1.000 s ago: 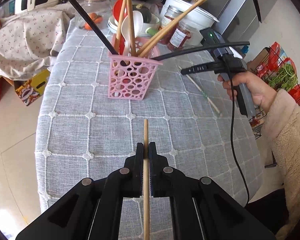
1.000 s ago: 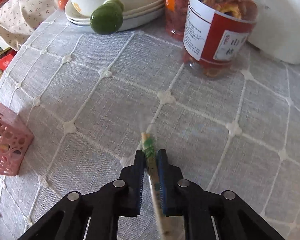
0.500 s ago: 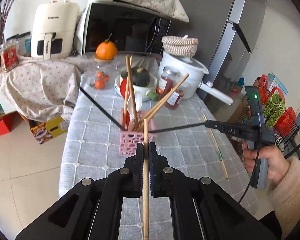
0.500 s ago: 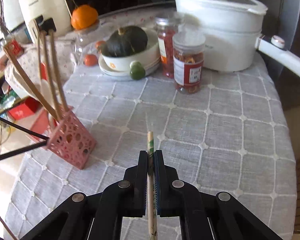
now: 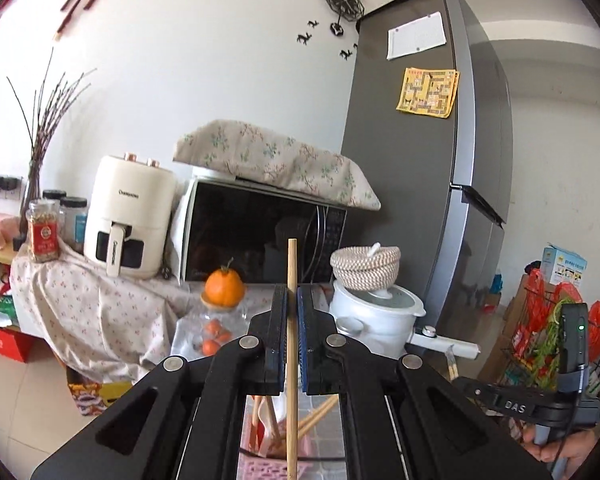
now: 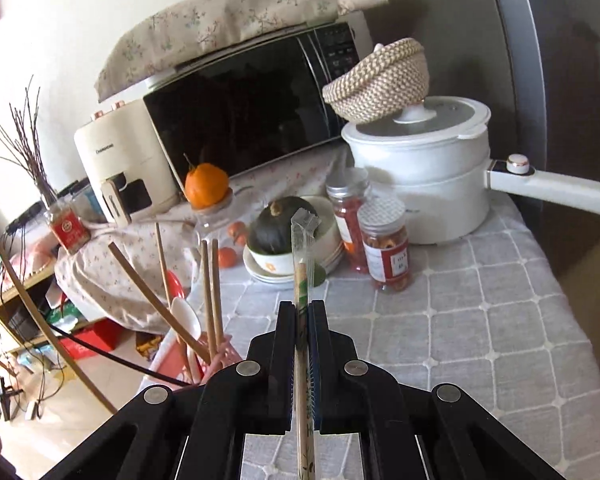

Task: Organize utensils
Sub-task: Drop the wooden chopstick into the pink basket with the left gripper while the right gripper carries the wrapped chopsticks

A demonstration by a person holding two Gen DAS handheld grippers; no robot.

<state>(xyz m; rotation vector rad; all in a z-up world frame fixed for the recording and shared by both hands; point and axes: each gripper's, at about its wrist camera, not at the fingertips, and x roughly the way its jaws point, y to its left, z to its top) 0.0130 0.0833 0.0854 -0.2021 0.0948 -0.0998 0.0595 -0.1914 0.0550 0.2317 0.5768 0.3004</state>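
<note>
Chopsticks are what I have in both grippers. My left gripper (image 5: 291, 300) is clenched on a bare wooden chopstick (image 5: 292, 344); the stick runs straight between the pads and its blunt tip stands up past the fingertips, in front of the microwave (image 5: 260, 236). The gripper points level at the back wall, so I see little of the table from it. Low in that view, under the fingers, the pink holder (image 5: 260, 466) shows with a few sticks leaning in it.

My right gripper (image 6: 302, 312) is clamped on a wrapped chopstick (image 6: 301, 280), a wooden stick with green print inside a clear sleeve whose crimped end sticks up beyond the fingertips. This gripper tilts down over the grey checked tablecloth (image 6: 460, 320). To its left the holder (image 6: 168, 356) carries several wooden sticks and a white spoon (image 6: 186, 316), all leaning outward.

Further back on the table sit a dark squash (image 6: 280, 226) in a bowl on stacked plates, two red jars (image 6: 384, 244) just beside it, and a white pot (image 6: 420, 176) with a woven basket (image 6: 380, 80) tipped on its lid. An orange (image 6: 206, 184) rests on a jar near the microwave.

In the left view, the right gripper's body and the hand (image 5: 560, 452) holding it appear at the lower right edge.
</note>
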